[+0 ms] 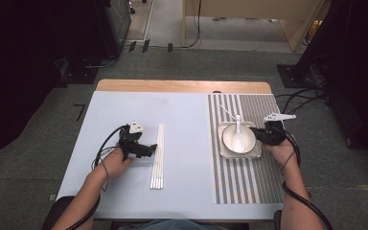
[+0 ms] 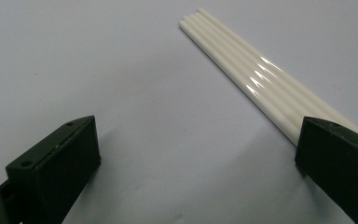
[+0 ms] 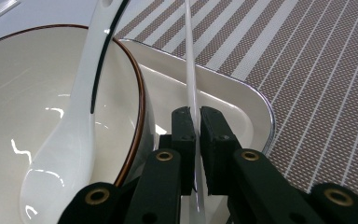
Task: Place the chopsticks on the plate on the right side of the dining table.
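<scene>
On the table (image 1: 124,191), the wide pale stretch between the row of white chopsticks (image 1: 157,155) and the striped mat (image 1: 249,187) lies bare, so a hand could pass there, as it could along the near edge and the far left part. The left claw (image 1: 146,149), jaws spread, sits just beside the chopsticks, which bar its way to the right, one jaw overlapping their near end in the left gripper view. On the mat the bowl (image 1: 229,139) with its spoon (image 1: 238,136) and the square plate (image 1: 258,154) beneath crowd the right claw (image 3: 196,126), clamped on a thin white stick (image 3: 190,70) above the plate's rim; the mat's near half is free.
</scene>
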### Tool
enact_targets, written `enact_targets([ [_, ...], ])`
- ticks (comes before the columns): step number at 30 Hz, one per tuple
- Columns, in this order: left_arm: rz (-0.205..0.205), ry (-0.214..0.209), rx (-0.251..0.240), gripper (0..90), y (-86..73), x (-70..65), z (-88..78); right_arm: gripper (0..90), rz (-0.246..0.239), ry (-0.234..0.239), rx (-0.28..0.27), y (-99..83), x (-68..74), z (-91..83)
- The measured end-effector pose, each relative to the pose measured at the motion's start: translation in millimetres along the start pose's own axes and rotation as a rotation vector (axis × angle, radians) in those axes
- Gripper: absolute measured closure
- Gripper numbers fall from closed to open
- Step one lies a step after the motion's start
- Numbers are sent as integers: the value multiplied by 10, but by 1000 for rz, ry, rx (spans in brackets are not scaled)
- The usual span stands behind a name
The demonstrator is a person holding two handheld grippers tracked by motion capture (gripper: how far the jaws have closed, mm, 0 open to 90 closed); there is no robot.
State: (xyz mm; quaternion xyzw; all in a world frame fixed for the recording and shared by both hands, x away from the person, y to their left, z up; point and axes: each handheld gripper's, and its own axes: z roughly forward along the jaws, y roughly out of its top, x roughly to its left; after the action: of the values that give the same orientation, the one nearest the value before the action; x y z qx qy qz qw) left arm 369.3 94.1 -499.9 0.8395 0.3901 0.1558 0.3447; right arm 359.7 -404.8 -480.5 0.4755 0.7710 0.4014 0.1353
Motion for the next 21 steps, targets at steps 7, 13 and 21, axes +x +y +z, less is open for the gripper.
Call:
enact_targets([
  [7,0,0,0,0,0,0,0,849,2,5,1,2,1,3],
  [13,0,0,0,0,0,0,0,842,5,5,3,-1,-4,-6],
  [21,0,0,0,0,0,0,0,811,25,10,-5,6,-11,-31],
])
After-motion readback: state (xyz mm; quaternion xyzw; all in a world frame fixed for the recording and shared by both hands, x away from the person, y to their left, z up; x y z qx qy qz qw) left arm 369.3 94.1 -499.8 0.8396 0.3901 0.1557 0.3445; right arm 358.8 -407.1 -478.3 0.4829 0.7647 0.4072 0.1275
